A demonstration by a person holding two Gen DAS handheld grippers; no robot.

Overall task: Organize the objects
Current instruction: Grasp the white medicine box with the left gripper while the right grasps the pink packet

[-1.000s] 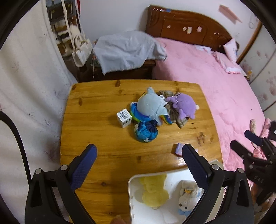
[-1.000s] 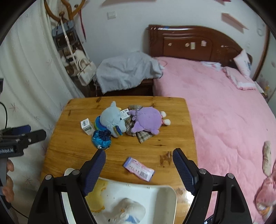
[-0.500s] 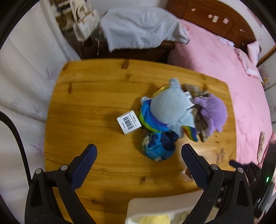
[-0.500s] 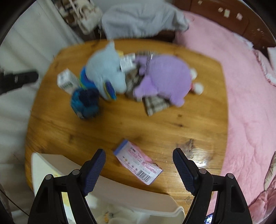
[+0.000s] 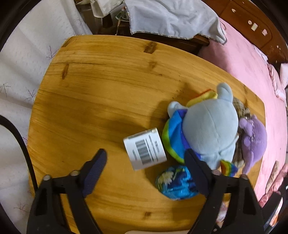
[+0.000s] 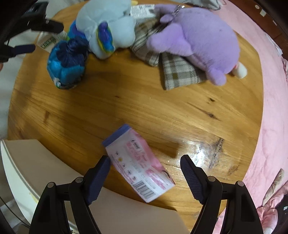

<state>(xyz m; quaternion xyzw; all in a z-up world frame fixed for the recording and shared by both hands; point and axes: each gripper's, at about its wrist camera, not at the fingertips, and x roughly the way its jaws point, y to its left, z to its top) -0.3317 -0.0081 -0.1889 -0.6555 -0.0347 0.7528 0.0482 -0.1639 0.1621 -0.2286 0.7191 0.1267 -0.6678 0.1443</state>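
Note:
A small white barcode box (image 5: 145, 150) lies on the wooden table (image 5: 108, 81), just ahead of my left gripper (image 5: 145, 171). Its jaws are closing, and neither pad touches the box. A light-blue plush (image 5: 207, 129), a purple plush (image 5: 253, 140) and a blue floral pouch (image 5: 176, 181) crowd the box's right side. My right gripper (image 6: 145, 178) hangs open over a pink packet (image 6: 138, 165), which lies slantwise between its fingers without being pressed.
A white bin (image 6: 36, 162) sits at the table's near edge, left of the packet. A plaid cloth (image 6: 176, 73) lies under the purple plush (image 6: 198, 34). A pink bed (image 5: 252, 63) borders the table's right side, and a grey cloth (image 5: 171, 16) covers a nightstand behind.
Both grippers have dropped close to the tabletop. The left jaws have narrowed around the white box. The pink packet now lies between the right fingers, and the bin has left the left view.

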